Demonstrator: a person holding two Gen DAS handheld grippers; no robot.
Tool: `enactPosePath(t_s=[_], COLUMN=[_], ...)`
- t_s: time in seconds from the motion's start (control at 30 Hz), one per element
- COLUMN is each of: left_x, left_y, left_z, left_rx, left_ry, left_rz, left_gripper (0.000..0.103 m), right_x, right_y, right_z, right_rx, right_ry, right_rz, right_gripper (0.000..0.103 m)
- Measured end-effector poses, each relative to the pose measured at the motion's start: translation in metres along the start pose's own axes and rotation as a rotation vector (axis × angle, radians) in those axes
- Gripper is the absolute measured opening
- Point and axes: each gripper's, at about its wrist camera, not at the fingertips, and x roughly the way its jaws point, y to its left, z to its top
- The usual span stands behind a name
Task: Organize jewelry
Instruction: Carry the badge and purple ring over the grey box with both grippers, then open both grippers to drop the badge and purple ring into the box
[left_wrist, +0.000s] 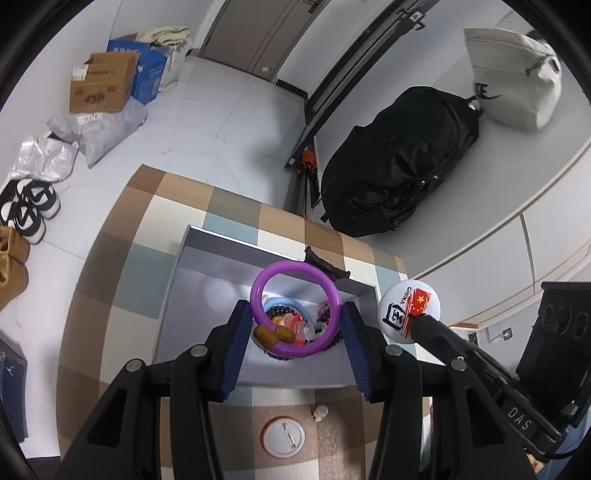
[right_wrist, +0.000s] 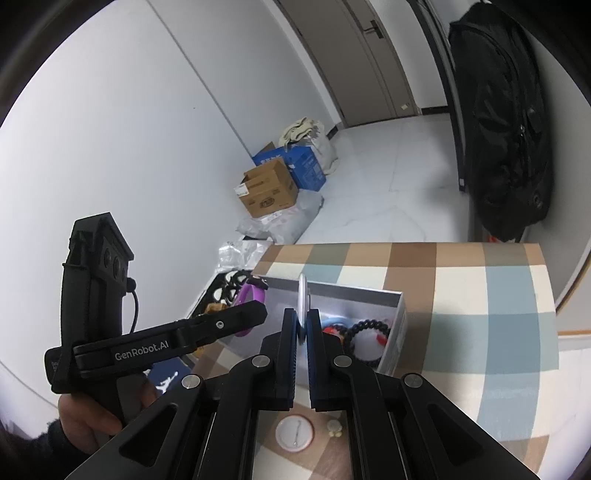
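Bracelets (right_wrist: 365, 338) lie in box (right_wrist: 391, 350) on table (right_wrist: 480, 295).

A surface covered in a checked brown, cream and pale-blue cloth (left_wrist: 122, 266) stands on a pale grey tiled floor (left_wrist: 207, 110). At ten o'clock sit a brown cardboard box (left_wrist: 99, 83) and a blue carton (left_wrist: 149, 72) against a plain white wall (right_wrist: 110, 129). At twelve o'clock is a grey-brown door (left_wrist: 255, 33); at two o'clock, a black fabric backpack (left_wrist: 399, 162).
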Motion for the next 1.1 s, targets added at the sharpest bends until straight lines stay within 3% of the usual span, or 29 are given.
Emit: enactPosePath(t_s=[0.63, 0.73, 0.77, 0.87, 0.93, 1.1], left_x=[0.028, 0.030, 0.028, 0.020, 0.015, 0.014], left_y=[0.002, 0.002, 0.002, -0.002, -0.003, -0.001], left_z=[0.008, 0.009, 0.009, 0.009, 0.009, 0.006], left_rx=[-0.036, -0.059, -0.057, -0.044, -0.032, -0.043], left_ry=[0.098, 0.117, 0.113, 0.069, 0.053, 0.060], left_rz=[-0.007, 0.004, 0.003, 0.003, 0.010, 0.021], left_gripper=[0.044, 0.047, 0.052, 0.077, 0.078, 0.078], right_x=[0.022, 0.018, 0.015, 0.008, 0.001, -0.005], right_y=[-0.020, -0.019, -0.018, -0.019, -0.024, -0.034], right_z=[0.003, 0.004, 0.004, 0.005, 0.006, 0.004], right_rx=[0.056, 0.052, 0.049, 0.045, 0.063, 0.096], right_ry=[0.055, 0.034, 0.025, -0.013, -0.043, -0.056], right_rz=[0.025, 0.031, 0.035, 0.011, -0.003, -0.040], right_gripper=[0.007, 0.008, 0.009, 0.035, 0.060, 0.074])
